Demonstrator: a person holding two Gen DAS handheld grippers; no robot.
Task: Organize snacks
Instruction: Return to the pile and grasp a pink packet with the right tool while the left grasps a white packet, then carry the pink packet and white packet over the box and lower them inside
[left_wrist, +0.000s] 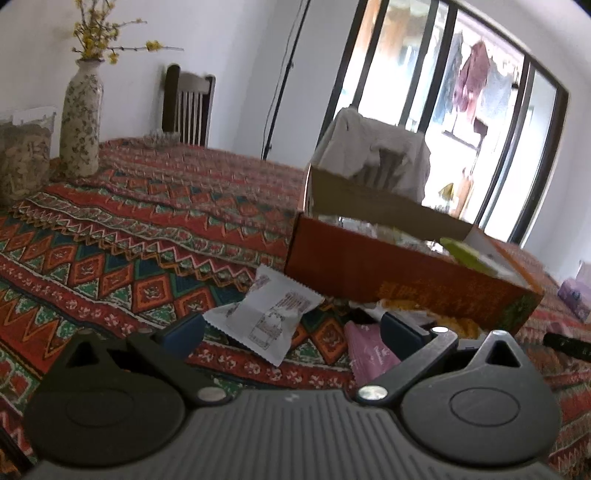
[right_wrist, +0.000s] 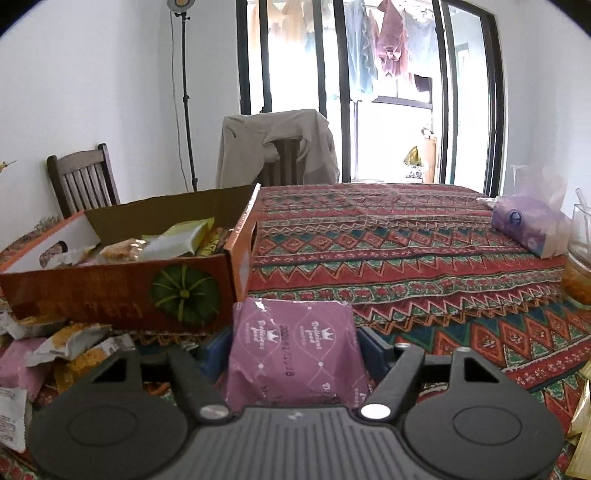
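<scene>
My right gripper (right_wrist: 295, 354) is shut on a purple snack packet (right_wrist: 291, 328), which stands upright between its blue pads just right of the orange cardboard box (right_wrist: 110, 291). The box holds several snack packets (right_wrist: 173, 240); more loose packets (right_wrist: 70, 347) lie in a heap in front of its left end. In the left wrist view my left gripper (left_wrist: 291, 334) is open, low over the patterned tablecloth (left_wrist: 129, 236). A white packet (left_wrist: 266, 314) lies just ahead between its fingers, untouched. A pink packet (left_wrist: 369, 354) lies by the right finger, below the orange box (left_wrist: 388, 273).
A floral vase (left_wrist: 81, 118) and a filled clear jar (left_wrist: 22, 155) stand at the table's far left. A purple tissue pack (right_wrist: 524, 225) and a glass jar (right_wrist: 580, 266) sit at the right edge. Chairs (right_wrist: 277, 144) stand behind the table, one draped with cloth.
</scene>
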